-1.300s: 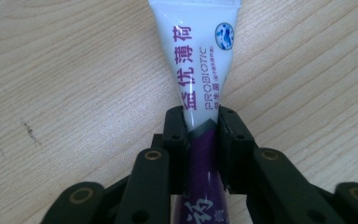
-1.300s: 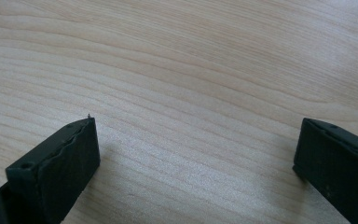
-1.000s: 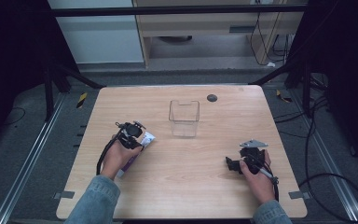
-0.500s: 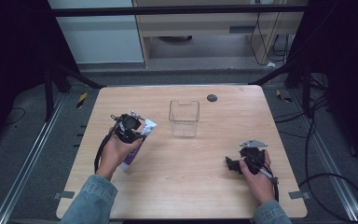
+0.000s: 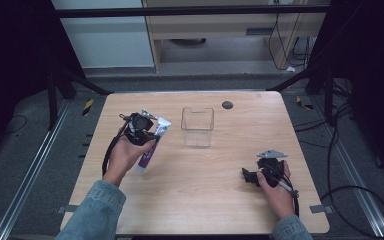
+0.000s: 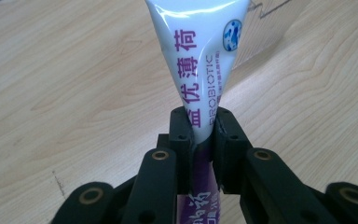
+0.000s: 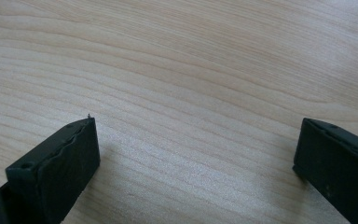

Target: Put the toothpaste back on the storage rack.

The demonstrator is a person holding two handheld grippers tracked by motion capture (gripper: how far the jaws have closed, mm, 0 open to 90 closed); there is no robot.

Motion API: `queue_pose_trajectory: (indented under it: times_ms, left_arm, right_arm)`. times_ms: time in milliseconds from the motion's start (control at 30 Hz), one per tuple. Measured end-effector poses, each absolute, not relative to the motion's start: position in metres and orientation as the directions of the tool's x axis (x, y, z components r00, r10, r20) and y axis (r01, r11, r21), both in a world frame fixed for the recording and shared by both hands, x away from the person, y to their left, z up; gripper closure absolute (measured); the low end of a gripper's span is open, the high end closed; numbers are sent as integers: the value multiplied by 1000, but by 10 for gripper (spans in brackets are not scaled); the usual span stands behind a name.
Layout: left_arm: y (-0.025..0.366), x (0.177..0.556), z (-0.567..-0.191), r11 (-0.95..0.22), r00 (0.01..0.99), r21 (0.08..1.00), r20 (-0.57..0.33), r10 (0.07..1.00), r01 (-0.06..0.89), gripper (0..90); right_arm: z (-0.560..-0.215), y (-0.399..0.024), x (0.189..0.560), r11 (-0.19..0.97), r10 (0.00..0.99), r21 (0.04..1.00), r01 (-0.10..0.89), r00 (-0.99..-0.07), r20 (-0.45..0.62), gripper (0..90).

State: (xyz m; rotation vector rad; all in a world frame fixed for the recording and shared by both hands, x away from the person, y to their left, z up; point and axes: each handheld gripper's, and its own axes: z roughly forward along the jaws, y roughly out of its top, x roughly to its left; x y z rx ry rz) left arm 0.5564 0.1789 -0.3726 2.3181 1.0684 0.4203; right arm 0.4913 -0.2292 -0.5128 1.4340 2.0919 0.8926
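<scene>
My left gripper (image 6: 200,135) pinches the tube (image 6: 200,70) at its flat middle, held above the wooden surface (image 5: 205,200) left of the clear box (image 5: 197,127); I think the soft body could slide or swing and catch the box's rim. My right gripper (image 7: 196,154) rests wide and holding nothing low over the surface, which has dark flooring and cables around it.

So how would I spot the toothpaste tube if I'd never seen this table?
Find the wooden table, then the clear plastic box near its middle. Just left of it, the left hand-held gripper pinches a tube off the table. It is the only white and purple thing, with printed writing.
</scene>
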Motion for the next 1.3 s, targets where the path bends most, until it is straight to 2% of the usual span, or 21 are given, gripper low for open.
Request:
queue_pose_trajectory:
  times_ms: [100,800,1167,1300]
  left_arm:
    - [175,553,-369,-504,622,629,41,782,592,790]
    - [148,551,-350,-497,656,688,39,754,529,791]
    - [139,563,-319,-508,671,715,74,738,480,792]
    - [138,569,-310,-486,672,736,57,738,471,793]
  right_arm:
    - [-513,-229,491,252,933,724,642,-360,-5,4]
    - [-512,-229,490,250,932,722,646,-362,1,3]
    - [-512,-229,490,250,932,722,646,-362,1,3]
    - [-513,-229,491,256,931,724,641,-364,-7,3]
